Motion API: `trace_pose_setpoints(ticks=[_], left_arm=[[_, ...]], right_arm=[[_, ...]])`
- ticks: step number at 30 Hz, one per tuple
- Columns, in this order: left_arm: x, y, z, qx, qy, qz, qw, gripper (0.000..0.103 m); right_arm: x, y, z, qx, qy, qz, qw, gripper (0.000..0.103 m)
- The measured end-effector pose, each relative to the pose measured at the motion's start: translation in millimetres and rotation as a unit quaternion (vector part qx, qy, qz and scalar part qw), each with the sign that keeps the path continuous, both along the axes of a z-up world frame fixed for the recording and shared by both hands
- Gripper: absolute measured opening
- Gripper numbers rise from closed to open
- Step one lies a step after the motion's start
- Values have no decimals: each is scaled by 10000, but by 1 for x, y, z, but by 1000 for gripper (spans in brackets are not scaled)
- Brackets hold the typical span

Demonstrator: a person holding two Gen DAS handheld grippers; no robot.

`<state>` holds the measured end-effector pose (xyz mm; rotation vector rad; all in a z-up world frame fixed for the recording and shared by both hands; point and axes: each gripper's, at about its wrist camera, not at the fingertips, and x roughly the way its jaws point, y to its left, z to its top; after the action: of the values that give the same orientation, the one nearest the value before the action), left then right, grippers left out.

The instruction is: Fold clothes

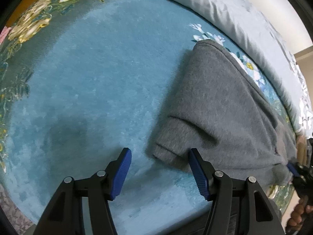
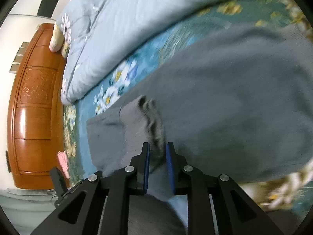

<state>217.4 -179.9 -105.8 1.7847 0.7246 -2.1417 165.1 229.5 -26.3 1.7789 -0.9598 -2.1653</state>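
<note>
A grey fleece garment [image 1: 215, 101] lies folded on a teal flowered blanket [image 1: 93, 78], right of centre in the left wrist view. My left gripper [image 1: 159, 150] hangs open over the blanket. Its right pad [image 1: 197, 172] is at the edge of the garment's near corner, and neither pad presses the cloth. In the right wrist view the same garment [image 2: 225, 107] spreads wide. My right gripper [image 2: 158, 145] is shut on a bunched ridge of its grey fabric. At the far right of the left wrist view a blue pad [image 1: 292, 168] of the right gripper meets the garment's edge.
A pale blue quilt [image 2: 137, 19] lies heaped along the far side of the blanket [image 2: 156, 45]. A carved orange wooden headboard [image 2: 35, 105] stands at the left, with a pink item [image 2: 63, 162] below it. A person's hand [image 1: 299, 217] shows at the right edge.
</note>
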Motion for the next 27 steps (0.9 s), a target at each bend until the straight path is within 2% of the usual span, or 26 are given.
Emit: trace_pose_setpoints(ticks=[3, 5, 7, 9, 12, 14, 18, 22, 25, 27], left_arm=[[3, 3, 11, -468, -16, 80, 9989, 65], [0, 9, 22, -814, 30, 83, 9966, 65], [-4, 17, 37, -809, 216, -23, 9965, 65], [-8, 26, 51, -804, 396, -139, 9959, 65], [-32, 66, 62, -838, 443, -690, 9931, 65], [-53, 101, 61, -889, 370, -1128, 9889, 65], [-98, 167, 55, -1025, 241, -1945, 9752, 65], [-119, 223, 45, -1075, 5, -2768, 9549, 65], [-131, 254, 30, -930, -273, -3190, 9428, 64], [-139, 264, 18, -913, -448, -3293, 9387, 64]], right_arm=[[17, 47, 19, 286, 220, -509, 9981, 21], [42, 96, 28, 431, 275, -1160, 9919, 30], [68, 139, 28, 515, 202, -1814, 9818, 33], [88, 168, 21, 402, 77, -2297, 9724, 40], [107, 195, 5, 40, -62, -2863, 9581, 43], [109, 199, -5, -188, -68, -2968, 9547, 43], [102, 199, -22, -621, 1, -2906, 9548, 43], [88, 193, -29, -780, 57, -2791, 9571, 43], [82, 193, -37, -840, 7, -2738, 9581, 43], [80, 194, -42, -895, -30, -2768, 9567, 43]])
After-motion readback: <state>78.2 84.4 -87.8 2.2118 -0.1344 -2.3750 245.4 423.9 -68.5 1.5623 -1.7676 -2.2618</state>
